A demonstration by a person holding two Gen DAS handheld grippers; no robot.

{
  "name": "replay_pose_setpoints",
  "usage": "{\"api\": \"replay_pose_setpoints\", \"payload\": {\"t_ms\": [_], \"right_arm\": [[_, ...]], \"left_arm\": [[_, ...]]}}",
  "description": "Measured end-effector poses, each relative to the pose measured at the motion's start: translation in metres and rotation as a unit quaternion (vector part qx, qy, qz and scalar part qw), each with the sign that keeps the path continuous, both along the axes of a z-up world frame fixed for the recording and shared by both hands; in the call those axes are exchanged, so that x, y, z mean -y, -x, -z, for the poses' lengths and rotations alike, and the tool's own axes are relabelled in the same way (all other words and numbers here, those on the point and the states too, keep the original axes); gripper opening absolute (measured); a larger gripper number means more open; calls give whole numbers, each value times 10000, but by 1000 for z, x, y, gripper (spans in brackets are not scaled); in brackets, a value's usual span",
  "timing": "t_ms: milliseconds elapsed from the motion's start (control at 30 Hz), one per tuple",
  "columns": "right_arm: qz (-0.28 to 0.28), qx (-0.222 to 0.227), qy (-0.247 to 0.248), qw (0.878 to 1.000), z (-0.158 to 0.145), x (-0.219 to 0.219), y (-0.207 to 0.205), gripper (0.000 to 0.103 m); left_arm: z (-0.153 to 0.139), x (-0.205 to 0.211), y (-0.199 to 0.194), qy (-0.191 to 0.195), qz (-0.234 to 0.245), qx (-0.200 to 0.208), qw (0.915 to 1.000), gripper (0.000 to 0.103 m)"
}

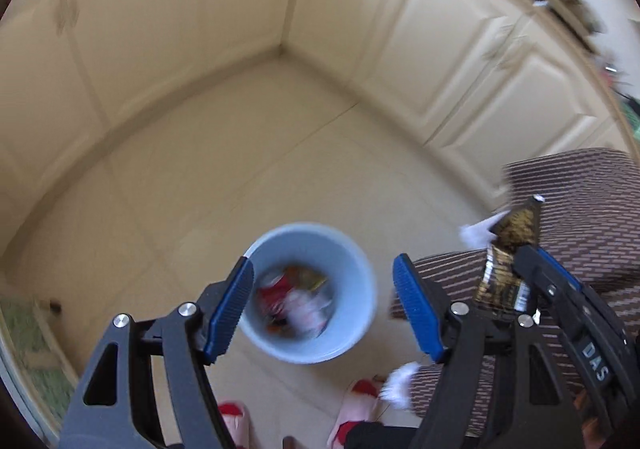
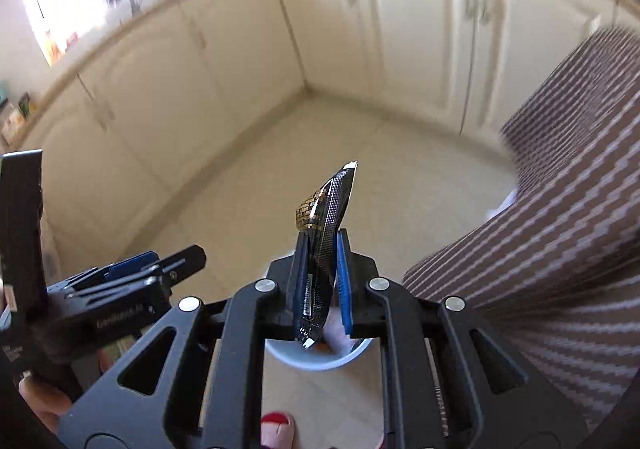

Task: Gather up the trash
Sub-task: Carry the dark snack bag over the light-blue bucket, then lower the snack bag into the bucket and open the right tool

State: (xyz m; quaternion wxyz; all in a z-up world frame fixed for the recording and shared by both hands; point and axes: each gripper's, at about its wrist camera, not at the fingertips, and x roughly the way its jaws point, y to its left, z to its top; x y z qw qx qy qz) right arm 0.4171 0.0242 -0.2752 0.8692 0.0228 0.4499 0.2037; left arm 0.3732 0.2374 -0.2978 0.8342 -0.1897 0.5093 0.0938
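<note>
Right gripper clamped on wrapper, wrapper's long axis along fingers, tip toward 12 o'clock. Bin on floor, directly under right jaws, rim peeking at 6 o'clock. Left gripper agape, empty, framing bin. Right hand nearer drop.

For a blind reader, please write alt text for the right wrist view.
The right tongs pinch a black and gold wrapper above a pale blue bin on a tiled floor, cream cabinets behind.
</note>
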Motion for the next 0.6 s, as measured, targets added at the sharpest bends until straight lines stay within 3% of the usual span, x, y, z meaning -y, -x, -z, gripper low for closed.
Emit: {"api": "replay_pose_setpoints", "payload": {"t_ms": [100,200,300,367,500,533,600], "right_arm": [[-125,-430,184,9988,56,-21,-8,14],[-223,-765,358,9962,101,-38,-19,14],[-324,-1123,473,9920,147,-54,-23,14],[-388,-1275,512,9898,169,-62,-23,14],[-481,-1558,604,9848,210,-69,-22,14],[-487,-1620,626,9836,215,-69,-23,14],[-509,-1729,644,9815,224,-74,-26,14]], "left_arm": [[67,-26,0,190,-369,-542,9977,71],[119,-39,5,193,-722,-772,9942,71],[177,-52,15,576,-1142,-1061,9861,71],[203,-55,19,739,-1273,-1169,9822,70],[244,-59,31,686,-1460,-1421,9766,69],[251,-60,33,717,-1472,-1502,9750,64],[267,-60,35,959,-1433,-1656,9710,37]]}}
